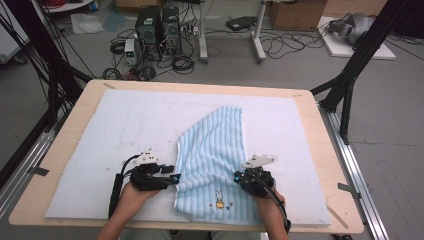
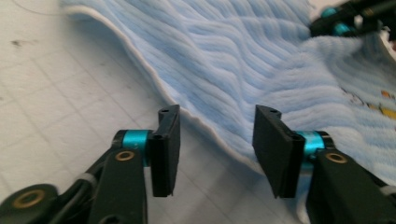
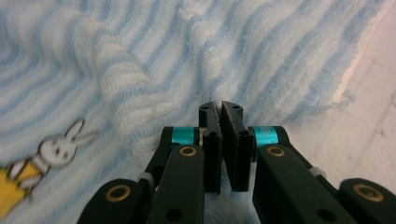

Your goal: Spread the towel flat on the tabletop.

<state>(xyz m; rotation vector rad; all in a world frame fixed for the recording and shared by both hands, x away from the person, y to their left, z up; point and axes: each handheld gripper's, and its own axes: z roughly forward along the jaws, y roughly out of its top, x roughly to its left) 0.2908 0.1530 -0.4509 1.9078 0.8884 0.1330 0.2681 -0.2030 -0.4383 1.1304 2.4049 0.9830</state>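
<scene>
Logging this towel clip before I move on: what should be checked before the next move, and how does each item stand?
1. Left tool open, towel edge between its jaws: ok.
2. Left tool gripping the edge: not ok, jaws stand apart.
3. Right tool shut on towel: cannot tell; jaws closed over the fabric, a pinch isn't visible.
4. Towel flat on the foam mat: not ok, it is folded and rumpled.
5. Rabbit print facing up near the front edge: ok.

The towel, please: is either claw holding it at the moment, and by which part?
The right claw is shut on a pinched ridge of the towel near its right edge. The left claw is open astride the left hem, gripping nothing.
</scene>
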